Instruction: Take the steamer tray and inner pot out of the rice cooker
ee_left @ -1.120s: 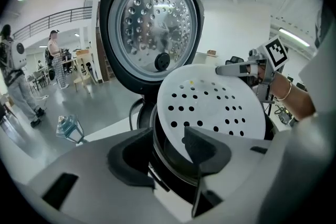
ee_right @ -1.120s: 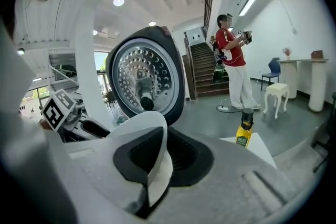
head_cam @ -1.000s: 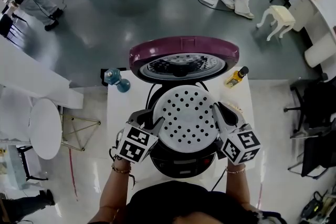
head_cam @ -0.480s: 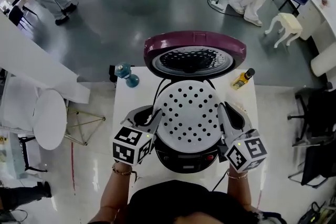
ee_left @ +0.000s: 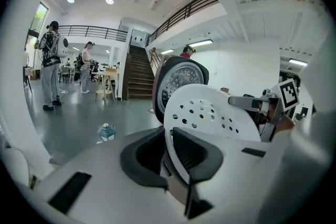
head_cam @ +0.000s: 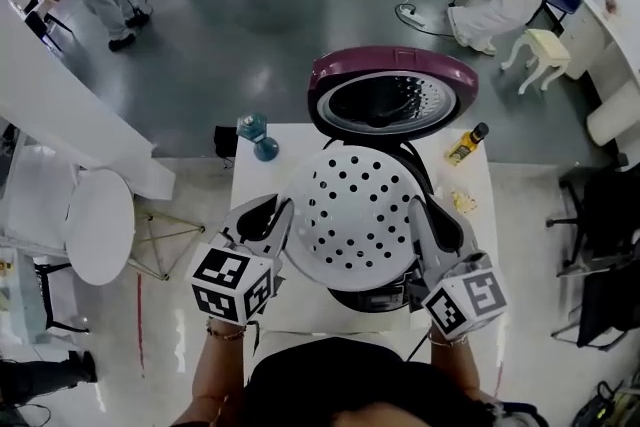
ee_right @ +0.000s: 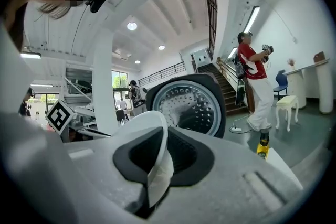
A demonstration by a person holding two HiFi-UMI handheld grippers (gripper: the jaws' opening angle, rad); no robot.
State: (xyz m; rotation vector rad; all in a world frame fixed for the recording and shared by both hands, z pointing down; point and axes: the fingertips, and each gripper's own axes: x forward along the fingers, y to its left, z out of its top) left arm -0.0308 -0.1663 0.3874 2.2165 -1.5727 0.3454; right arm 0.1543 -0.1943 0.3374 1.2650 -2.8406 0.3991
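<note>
Steamer tray sits higher above the rice cooker, gripped by right gripper and just-tightened left gripper.

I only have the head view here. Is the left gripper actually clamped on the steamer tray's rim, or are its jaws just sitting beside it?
Observer: It is clamped. In the left gripper view, the left gripper has just been closing its jaws, and the steamer tray rim is pinched between them.
Operator: And the right side?
Observer: The right gripper view shows the right gripper shut on the opposite rim, with the thin white edge sandwiched between its jaws.
</note>
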